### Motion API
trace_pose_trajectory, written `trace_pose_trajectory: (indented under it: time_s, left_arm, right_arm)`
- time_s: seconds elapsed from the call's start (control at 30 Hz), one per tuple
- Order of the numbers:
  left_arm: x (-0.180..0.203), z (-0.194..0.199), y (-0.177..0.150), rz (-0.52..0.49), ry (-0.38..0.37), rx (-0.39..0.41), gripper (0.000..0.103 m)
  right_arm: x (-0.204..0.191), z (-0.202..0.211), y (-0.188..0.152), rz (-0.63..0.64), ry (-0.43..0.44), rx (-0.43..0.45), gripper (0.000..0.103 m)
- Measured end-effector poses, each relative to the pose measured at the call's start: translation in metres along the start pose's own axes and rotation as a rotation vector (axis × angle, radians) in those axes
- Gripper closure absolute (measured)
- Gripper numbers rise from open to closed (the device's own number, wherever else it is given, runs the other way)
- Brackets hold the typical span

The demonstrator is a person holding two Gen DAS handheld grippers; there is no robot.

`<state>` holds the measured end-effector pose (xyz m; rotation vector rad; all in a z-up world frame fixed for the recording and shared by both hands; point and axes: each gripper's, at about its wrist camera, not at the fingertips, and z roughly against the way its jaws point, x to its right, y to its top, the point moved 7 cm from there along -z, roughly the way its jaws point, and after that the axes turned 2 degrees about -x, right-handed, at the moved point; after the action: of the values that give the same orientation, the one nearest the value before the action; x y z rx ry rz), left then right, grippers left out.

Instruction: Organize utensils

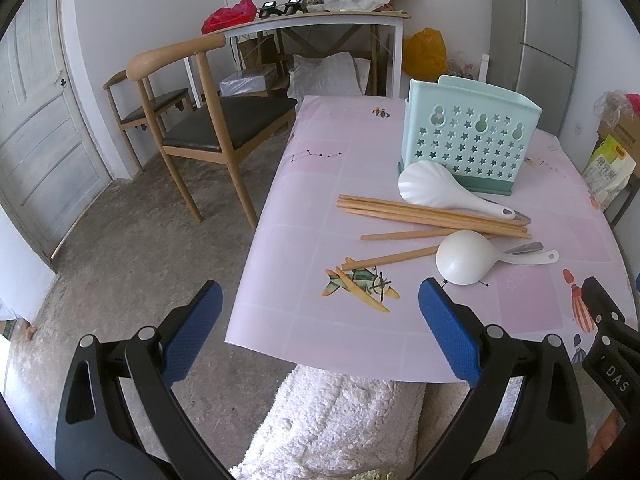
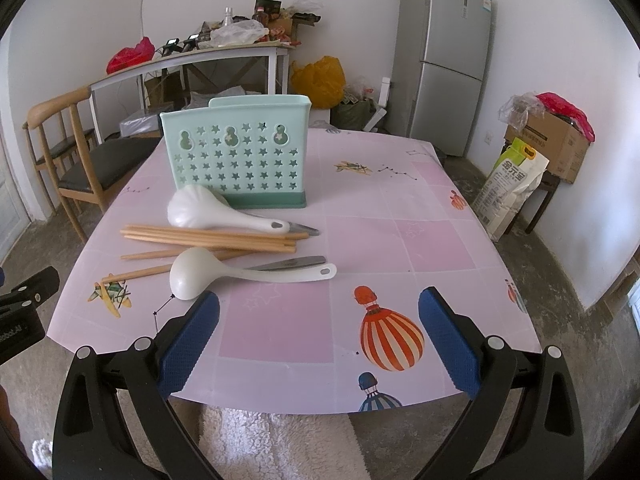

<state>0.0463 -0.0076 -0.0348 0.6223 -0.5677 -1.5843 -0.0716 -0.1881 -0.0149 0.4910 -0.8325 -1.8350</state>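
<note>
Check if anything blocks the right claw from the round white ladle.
Nothing visible does. The right claw hangs open at the table's near edge; only bare tablecloth lies between it and the ladle.

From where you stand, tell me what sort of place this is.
Most likely a lived-in home dining or kitchen room: a fridge in the corner, a dining table with a wooden chair beside it, and a utensil holder standing on the table.

Your left gripper (image 1: pixel 320 330) hangs wide open off the table's (image 1: pixel 304 208) near edge; chopsticks (image 1: pixel 432 212) lie mid-table before the holder (image 1: pixel 468 136).
</note>
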Motion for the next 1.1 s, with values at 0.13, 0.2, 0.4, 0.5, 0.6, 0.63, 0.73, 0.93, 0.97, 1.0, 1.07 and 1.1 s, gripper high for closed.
trace_pose_trajectory:
  time_s: [0.13, 0.2, 0.4, 0.5, 0.6, 0.63, 0.73, 0.93, 0.97, 1.0, 1.07, 1.1]
  left_arm:
    - [0.001, 0.003, 0.002, -0.001, 0.002, 0.0, 0.008]
    - [0.0, 0.0, 0.0, -0.001, 0.002, -0.001, 0.008]
    - [0.004, 0.009, 0.003, -0.003, 0.006, -0.002, 0.008]
    - [-0.004, 0.003, 0.0, -0.004, 0.002, 0.0, 0.008]
    - [-0.004, 0.002, 0.0, -0.004, 0.002, 0.0, 0.008]
    - [-0.004, 0.004, 0.0, -0.005, 0.002, 0.0, 0.008]
    - [-0.006, 0.008, 0.001, -0.007, 0.003, 0.0, 0.008]
    - [-0.005, 0.005, 0.001, -0.005, 0.005, -0.005, 0.008]
    - [-0.006, 0.006, 0.001, -0.005, 0.006, -0.006, 0.008]
    - [-0.007, 0.008, 0.001, -0.005, 0.008, -0.007, 0.008]
    - [-0.007, 0.002, -0.003, -0.004, 0.006, -0.004, 0.008]
    - [-0.009, 0.006, -0.003, -0.004, 0.01, -0.004, 0.008]
  right_arm:
    - [0.0, 0.0, 0.0, -0.001, 0.001, 0.0, 0.006]
    - [0.0, 0.0, 0.0, 0.0, 0.001, -0.001, 0.006]
    - [0.001, 0.0, 0.0, -0.001, 0.002, 0.0, 0.006]
    - [0.001, 0.0, 0.0, -0.001, 0.002, -0.001, 0.006]
    - [0.001, 0.0, 0.0, 0.0, 0.002, -0.001, 0.006]
    - [0.001, 0.0, 0.0, -0.001, 0.002, -0.001, 0.006]
    - [0.001, 0.0, 0.0, 0.0, 0.002, -0.001, 0.006]
    - [0.001, 0.0, 0.0, 0.001, 0.002, -0.001, 0.006]
    - [0.001, 0.0, 0.0, 0.0, 0.002, -0.001, 0.006]
    - [0.001, -0.001, 0.0, 0.0, 0.002, -0.001, 0.006]
    - [0.001, -0.001, 0.0, -0.001, 0.002, -0.001, 0.006]
    - [0.0, 0.0, 0.0, -0.001, 0.003, -0.001, 0.006]
